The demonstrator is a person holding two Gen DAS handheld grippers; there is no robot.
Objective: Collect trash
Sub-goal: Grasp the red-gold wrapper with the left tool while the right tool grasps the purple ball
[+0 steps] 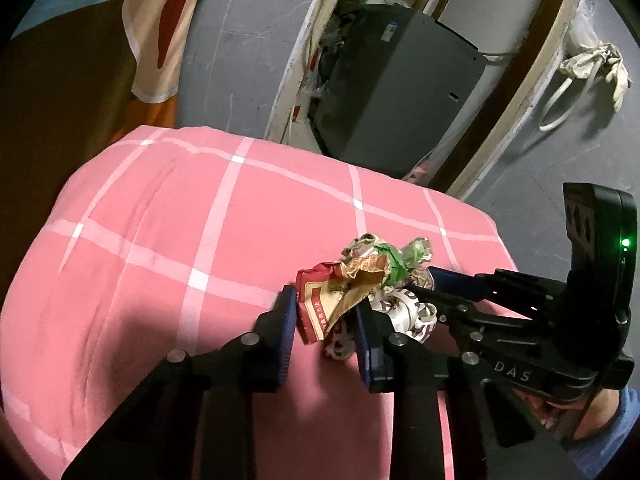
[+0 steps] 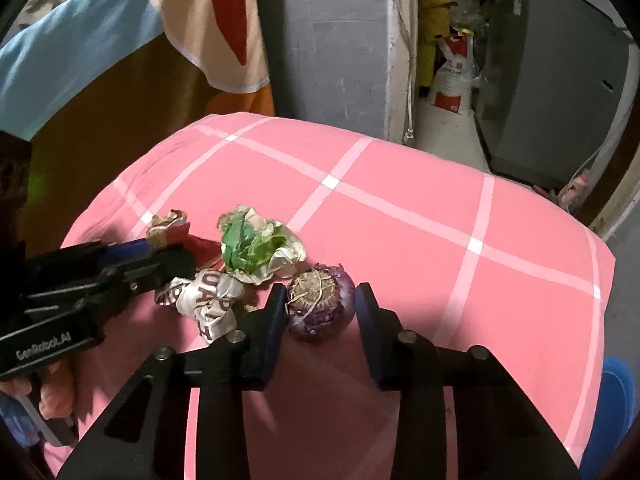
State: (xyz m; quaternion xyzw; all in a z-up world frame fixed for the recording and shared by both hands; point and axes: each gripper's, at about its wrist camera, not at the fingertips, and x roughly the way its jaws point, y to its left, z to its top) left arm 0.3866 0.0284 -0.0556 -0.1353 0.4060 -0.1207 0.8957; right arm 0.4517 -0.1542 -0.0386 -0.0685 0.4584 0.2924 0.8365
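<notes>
A surface covered by a pink cloth [image 2: 400, 240] with a white grid is seen in the foreground. Behind it, a grey plastered wall [image 2: 336, 40] is shown, with a striped towel [image 2: 216, 20] hung to its left. A grey appliance [image 1: 400, 92] is set in a cluttered doorway, where a red-and-white sack [image 2: 454, 76] is propped on the floor. A white rag [image 1: 596, 68] is hung on the right wall.

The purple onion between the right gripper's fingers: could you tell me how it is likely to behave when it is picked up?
The purple onion looks round and firm, so it should hold its shape, though it may roll on the pink checked cloth if nudged. Its dry, papery skin could flake or slip against the right gripper.
</notes>
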